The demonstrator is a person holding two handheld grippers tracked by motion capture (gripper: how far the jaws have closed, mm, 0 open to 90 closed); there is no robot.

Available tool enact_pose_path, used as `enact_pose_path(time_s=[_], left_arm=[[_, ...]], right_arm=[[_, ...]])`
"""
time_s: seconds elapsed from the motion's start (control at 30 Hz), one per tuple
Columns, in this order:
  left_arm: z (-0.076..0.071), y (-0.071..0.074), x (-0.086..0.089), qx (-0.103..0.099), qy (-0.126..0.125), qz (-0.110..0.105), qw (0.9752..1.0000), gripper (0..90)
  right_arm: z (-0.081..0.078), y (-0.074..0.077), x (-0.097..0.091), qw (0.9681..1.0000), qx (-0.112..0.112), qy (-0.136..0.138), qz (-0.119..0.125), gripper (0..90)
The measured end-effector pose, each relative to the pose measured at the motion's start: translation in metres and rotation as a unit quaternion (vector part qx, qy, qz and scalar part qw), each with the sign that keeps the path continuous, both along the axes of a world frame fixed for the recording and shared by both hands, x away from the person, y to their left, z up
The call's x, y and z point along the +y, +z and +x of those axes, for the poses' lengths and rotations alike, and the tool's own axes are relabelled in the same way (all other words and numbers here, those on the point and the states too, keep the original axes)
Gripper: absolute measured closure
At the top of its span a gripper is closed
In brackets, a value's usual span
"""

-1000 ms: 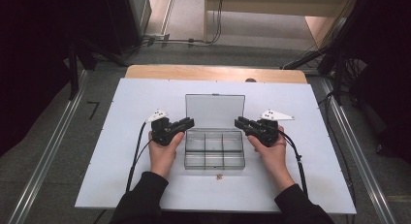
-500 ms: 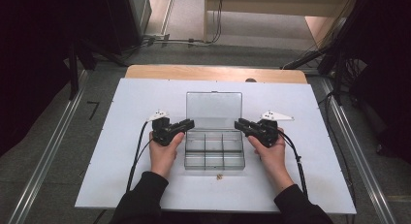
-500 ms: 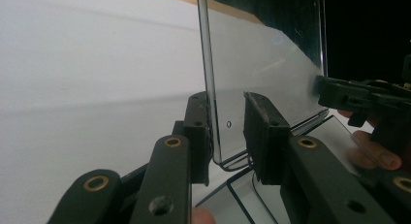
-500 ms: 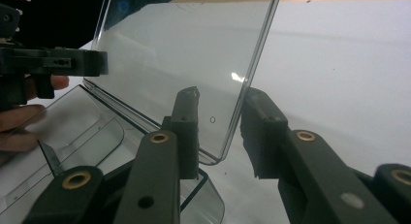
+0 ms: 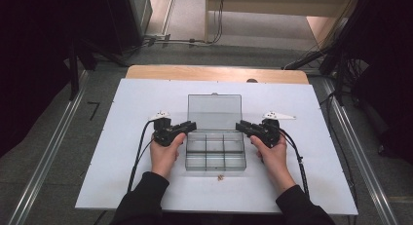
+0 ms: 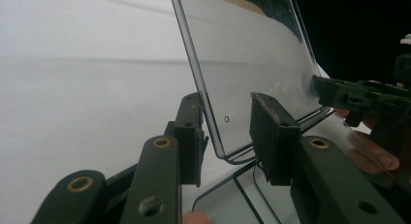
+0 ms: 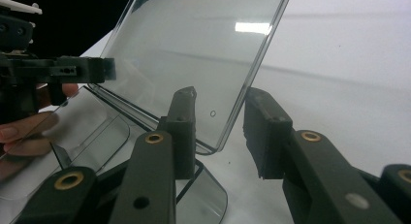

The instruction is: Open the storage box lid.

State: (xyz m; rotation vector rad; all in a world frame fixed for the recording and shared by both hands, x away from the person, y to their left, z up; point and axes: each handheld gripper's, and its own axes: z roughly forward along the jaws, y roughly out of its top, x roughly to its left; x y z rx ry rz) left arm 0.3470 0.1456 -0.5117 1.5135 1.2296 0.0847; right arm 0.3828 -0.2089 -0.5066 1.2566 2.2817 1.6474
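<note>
Clear plastic lid (image 5: 215, 112) of the box (image 5: 215, 152) at mid-table stands upright between my left gripper (image 6: 228, 136) and right gripper (image 7: 220, 129), whose jaws have just been opening and straddle its edges without pressing, so I judge it could drop shut.

White board (image 5: 122, 137) on a wooden table (image 5: 216, 73); grey floor (image 5: 58, 137) — dark, perhaps curtained, sides.

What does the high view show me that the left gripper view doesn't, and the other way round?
High view: the whole white table, the clear box's six compartments and a small speck before it. Left gripper view: close up, the left tongs straddle the raised lid's side edge, pads not pressing. Shared: the lid, and the right tongs at its opposite edge; both tongs have just been opening.
</note>
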Motion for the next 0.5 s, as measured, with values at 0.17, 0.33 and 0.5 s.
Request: enact_pose_path(time_s=[0.17,0.33,0.5], left_arm=[[0.0008,-0.0012,0.0008,0.009,0.0,-0.004,1.0,62.0],[0.0027,-0.0032,0.0025,0.023,0.005,-0.014,0.9996,58.5],[0.0029,-0.0035,0.0028,0.028,0.004,-0.016,0.9995,57.9]], right_arm=[[-0.0001,-0.0005,-0.0004,0.9999,0.008,-0.01,0.0,60.5],[-0.0007,-0.001,-0.0015,0.9998,0.012,-0.013,-0.002,61.5],[-0.0007,-0.0016,-0.0015,0.9998,0.015,-0.015,0.002,61.4]])
